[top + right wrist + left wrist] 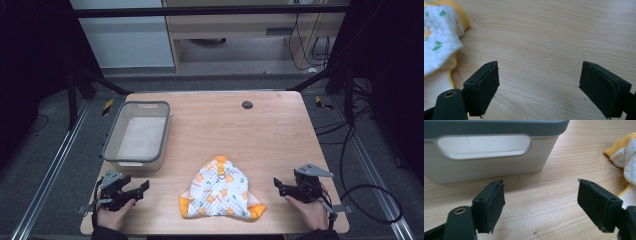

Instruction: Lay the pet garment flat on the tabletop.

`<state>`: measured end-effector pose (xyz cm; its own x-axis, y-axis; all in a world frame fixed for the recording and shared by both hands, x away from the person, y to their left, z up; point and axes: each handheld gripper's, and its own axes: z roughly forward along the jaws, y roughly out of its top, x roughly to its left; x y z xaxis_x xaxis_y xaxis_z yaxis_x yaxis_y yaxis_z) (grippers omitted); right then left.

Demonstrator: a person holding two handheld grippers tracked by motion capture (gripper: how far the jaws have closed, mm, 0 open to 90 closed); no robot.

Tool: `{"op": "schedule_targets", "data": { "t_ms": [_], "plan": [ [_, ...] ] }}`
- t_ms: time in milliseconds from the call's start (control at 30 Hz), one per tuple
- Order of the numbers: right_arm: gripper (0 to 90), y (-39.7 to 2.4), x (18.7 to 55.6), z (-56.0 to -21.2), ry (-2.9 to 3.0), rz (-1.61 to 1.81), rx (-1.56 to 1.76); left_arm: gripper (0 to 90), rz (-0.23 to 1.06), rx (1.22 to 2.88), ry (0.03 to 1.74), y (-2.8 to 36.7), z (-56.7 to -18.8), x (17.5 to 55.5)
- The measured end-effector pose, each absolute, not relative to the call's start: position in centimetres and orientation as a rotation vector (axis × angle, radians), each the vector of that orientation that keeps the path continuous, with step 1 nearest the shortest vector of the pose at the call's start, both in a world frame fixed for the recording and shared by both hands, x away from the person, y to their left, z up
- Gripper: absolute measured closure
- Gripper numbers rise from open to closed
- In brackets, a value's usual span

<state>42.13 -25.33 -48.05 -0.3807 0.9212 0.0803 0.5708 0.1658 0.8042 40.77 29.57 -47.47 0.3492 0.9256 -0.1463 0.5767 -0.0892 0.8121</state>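
the bin (136,132) is sitting far left. the left gripper (135,190) is waiting with jaws apart, empty. the cloth (220,192) is lying mid-table. the right gripper (281,187) is gaping, empty; likely best pinching opposite orange edges together.

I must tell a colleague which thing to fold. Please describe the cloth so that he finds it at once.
On the wooden table, look at the near edge, midway between the person's two hands. The cloth lies there, right of the grey bin. It is the one soft thing: white quilted fabric with orange and green prints and an orange border.
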Motion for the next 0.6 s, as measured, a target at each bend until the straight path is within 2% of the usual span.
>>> {"op": "schedule_targets", "data": {
  "t_ms": [133, 333, 600],
  "plan": [
    [17.4, -25.1, 42.0, -47.8, 2.010, 1.115, 1.396, 23.1, 0.530, 1.776, 1.318, 29.1, -47.1, 40.5],
    [19.5, -24.8, 42.2, -47.7, 2.042, 1.136, 1.382, 31.1, 0.502, 1.786, 1.286, 28.5, -46.5, 40.1],
    [22.9, -24.4, 42.3, -46.5, 2.033, 1.156, 1.357, 32.4, 0.511, 1.771, 1.248, 28.1, -45.0, 40.6]
  ]
}}
